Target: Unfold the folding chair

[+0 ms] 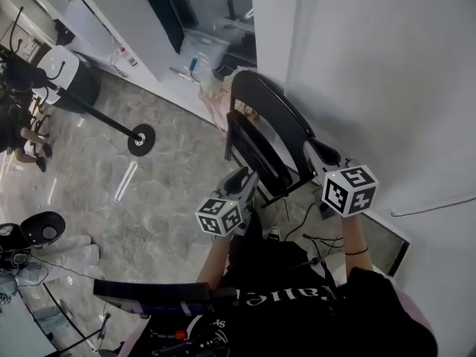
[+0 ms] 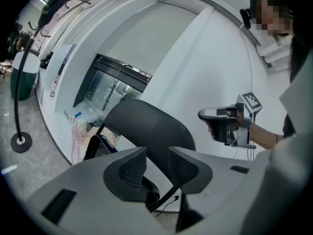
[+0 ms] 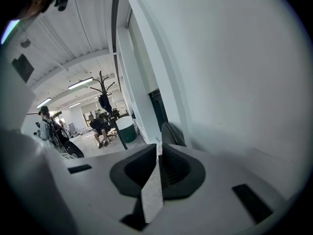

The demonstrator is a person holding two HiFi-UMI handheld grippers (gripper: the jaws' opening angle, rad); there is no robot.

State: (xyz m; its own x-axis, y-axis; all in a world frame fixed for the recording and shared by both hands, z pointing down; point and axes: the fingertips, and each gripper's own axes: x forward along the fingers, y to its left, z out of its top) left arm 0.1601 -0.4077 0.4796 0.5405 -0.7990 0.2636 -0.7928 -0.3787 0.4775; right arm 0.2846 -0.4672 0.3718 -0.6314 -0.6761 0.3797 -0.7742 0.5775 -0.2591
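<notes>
The left gripper (image 1: 245, 175) has its jaws parted with a clear gap. Nothing sits between them; in the left gripper view (image 2: 157, 168) the chair's (image 2: 146, 126) dark curved back shows through the gap, but beyond the tips, not inside them. The right gripper (image 1: 313, 148) is closed, its pads meeting with nothing held (image 3: 159, 168).

The chair (image 1: 264, 125) is folded flat and leans against the wall (image 1: 372, 65), straight ahead of both grippers and roughly between them. Its long axis runs up from the floor (image 1: 171, 192) along the wall, the rounded top farthest from the person. The left gripper points at the lower front edge on the open, room side. The right gripper sits by the edge nearest the wall. Both are close, and I cannot tell that either touches it. My guess is that the left, already parted and facing the free side, is better placed to take hold first, while the closed right one would need to open or simply brace the back. Pulling the front away from the wall is what the unfolding turns on.

The floor is glossy grey stone-pattern tile, so the feet may slide. A cable (image 1: 301, 222) trails on the floor beside the chair's feet. A coat stand (image 1: 140, 139) stands well apart to the left, and seated people (image 3: 100, 129) are far off across the room.
</notes>
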